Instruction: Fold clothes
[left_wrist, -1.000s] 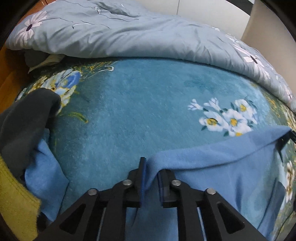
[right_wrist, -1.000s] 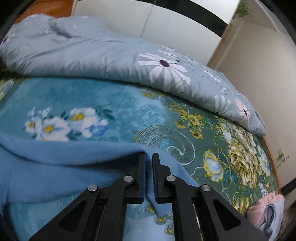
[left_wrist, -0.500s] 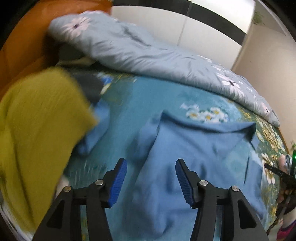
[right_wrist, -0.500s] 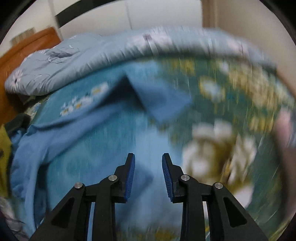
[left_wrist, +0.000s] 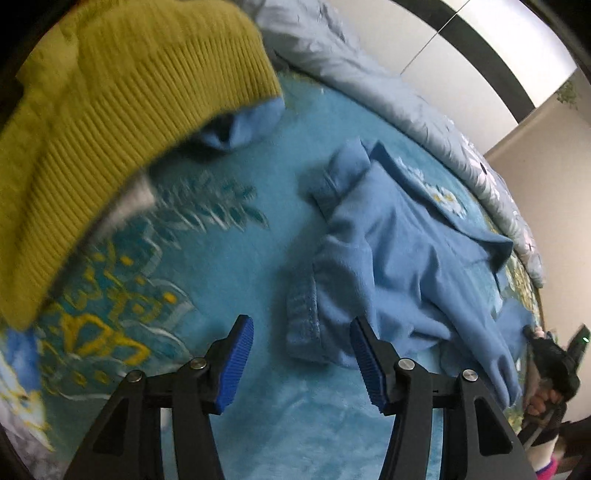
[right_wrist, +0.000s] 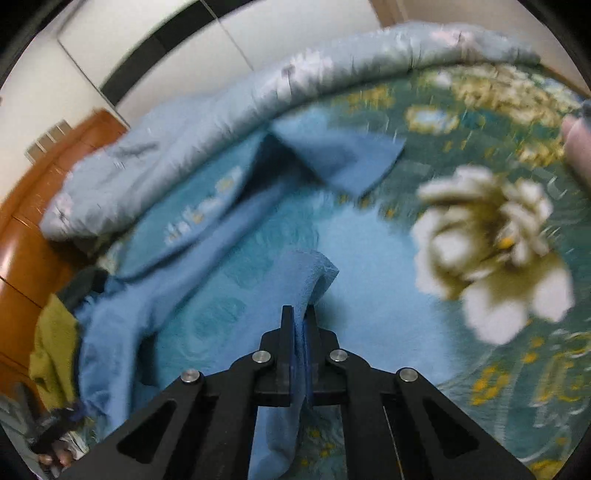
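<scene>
Blue fleece garment (left_wrist: 399, 258) rumpled, ribbed hem showing, right gripper (right_wrist: 298, 314) pinching edge

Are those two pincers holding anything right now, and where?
The right tool pinches an edge fold of the blue garment. The left tool is open, holding nothing.

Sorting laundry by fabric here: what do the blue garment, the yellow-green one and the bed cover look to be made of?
Blue garment: soft matte fleece or brushed knit, probably. Yellow-green garment: ribbed knit, judging by its parallel ridges. Bed cover: plush, velvety pile with printed flowers.

One blue garment (left_wrist: 399, 258), one yellow knit (left_wrist: 122, 110), one quilt (right_wrist: 207, 140).
</scene>
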